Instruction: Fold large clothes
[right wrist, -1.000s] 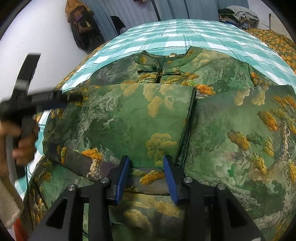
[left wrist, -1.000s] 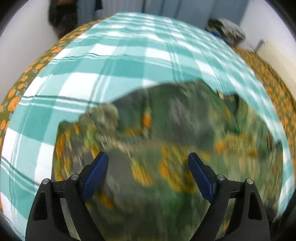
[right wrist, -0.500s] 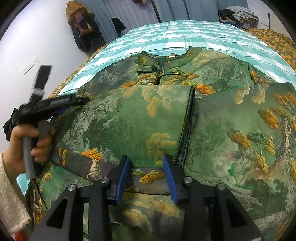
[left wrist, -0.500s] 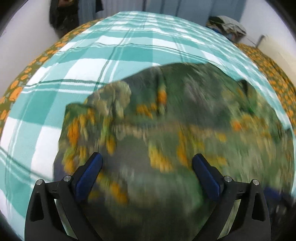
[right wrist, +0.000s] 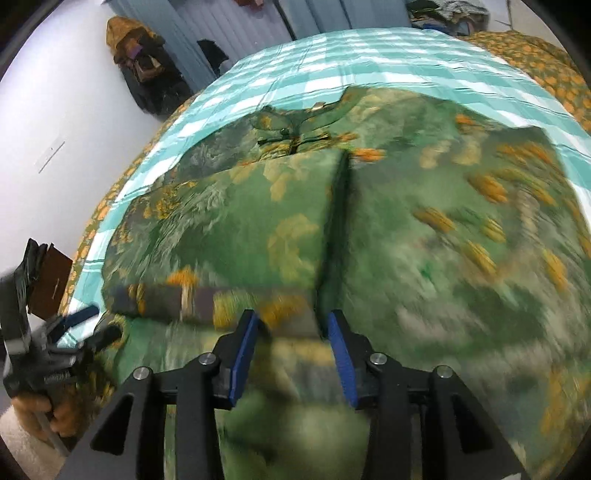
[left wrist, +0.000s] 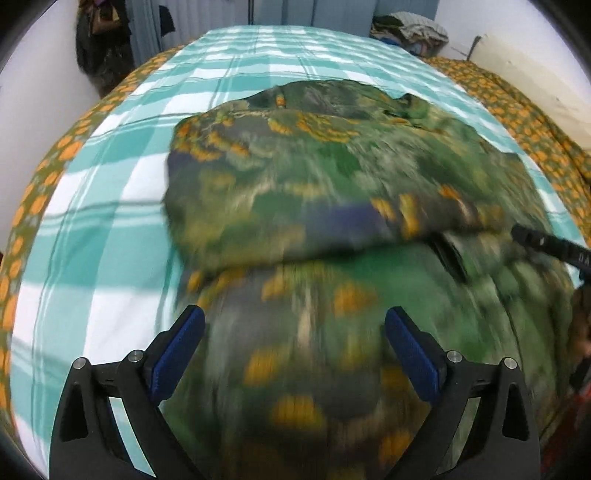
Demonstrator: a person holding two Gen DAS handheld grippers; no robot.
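A large green garment with an orange and grey landscape print (left wrist: pixel 332 177) lies on the bed; both sleeves are folded in over the body, meeting at a dark seam (right wrist: pixel 334 221), with the collar (right wrist: pixel 295 125) at the far end. My left gripper (left wrist: pixel 295 339) is open and empty above the garment's near left part. My right gripper (right wrist: pixel 291 343) is partly open over the lower edge of the folded left sleeve, with nothing between its pads. The left gripper also shows at the left edge of the right wrist view (right wrist: pixel 66 343).
The bed has a teal and white checked sheet (left wrist: pixel 110 206) over an orange-flowered cover (left wrist: pixel 524 122). Clothes are piled at the far corner (left wrist: pixel 406 29). Dark bags hang on the far left wall (right wrist: pixel 140 66).
My left gripper has pulled back toward the near edge and swung right; more of the garment fills its view. My right gripper has drawn back a little and its view has tilted.
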